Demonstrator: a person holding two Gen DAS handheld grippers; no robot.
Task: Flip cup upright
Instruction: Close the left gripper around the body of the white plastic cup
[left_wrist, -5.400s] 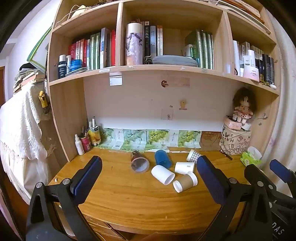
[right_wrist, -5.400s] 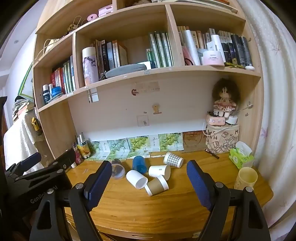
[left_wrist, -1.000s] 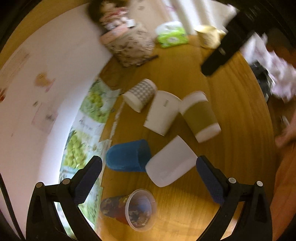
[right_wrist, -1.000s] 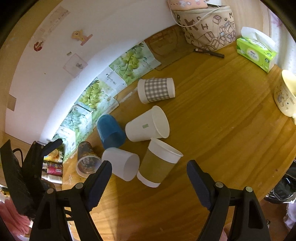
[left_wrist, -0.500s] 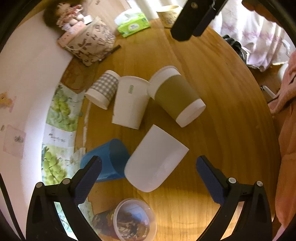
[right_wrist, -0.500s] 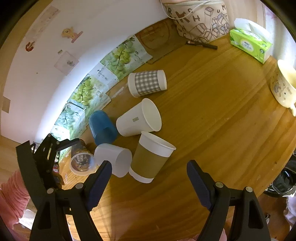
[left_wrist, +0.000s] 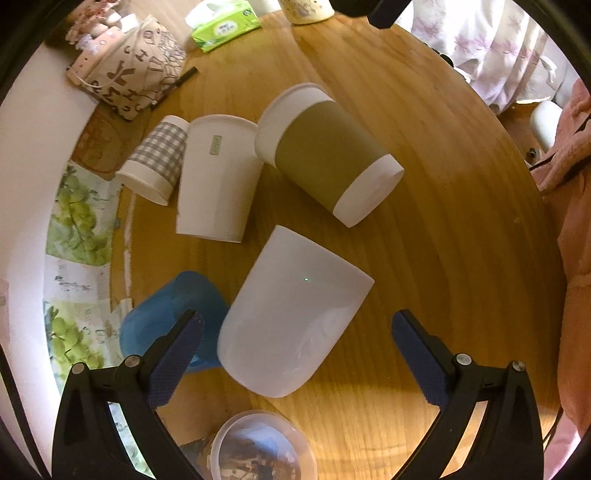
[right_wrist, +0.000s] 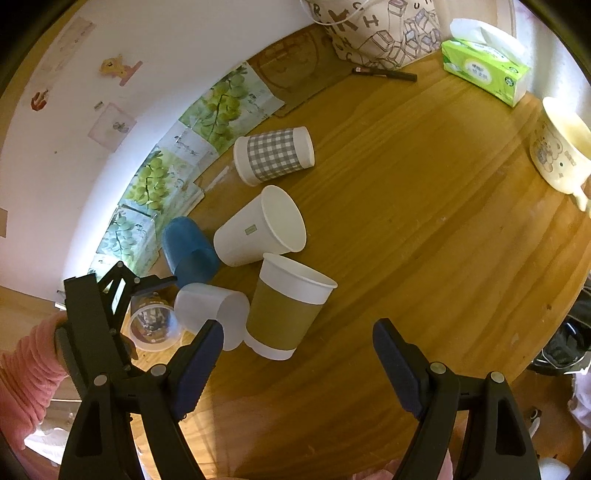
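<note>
Several cups lie on their sides on the wooden desk (left_wrist: 461, 229). A plain white cup (left_wrist: 291, 325) lies between the fingers of my open left gripper (left_wrist: 293, 343), with room on both sides. Beside it are a blue cup (left_wrist: 170, 317), a clear printed cup (left_wrist: 258, 446), a white paper cup (left_wrist: 214, 177), a grey checked cup (left_wrist: 155, 162) and a brown-sleeved cup (left_wrist: 325, 162). My right gripper (right_wrist: 297, 358) is open and empty above the desk, just short of the brown-sleeved cup (right_wrist: 284, 314). The white cup (right_wrist: 210, 306) lies left of that.
A patterned bag (right_wrist: 380, 33), a pen (right_wrist: 384, 74), a green tissue box (right_wrist: 484, 66) and a cream mug (right_wrist: 561, 155) stand at the back right. Grape-print cards (right_wrist: 218, 99) lean on the white wall. The desk's front edge is near my right gripper.
My left gripper has dropped closer to the plain white cup, which now fills the space between its fingers. My right gripper has moved nearer the brown-sleeved cup. The cups lie as before.
</note>
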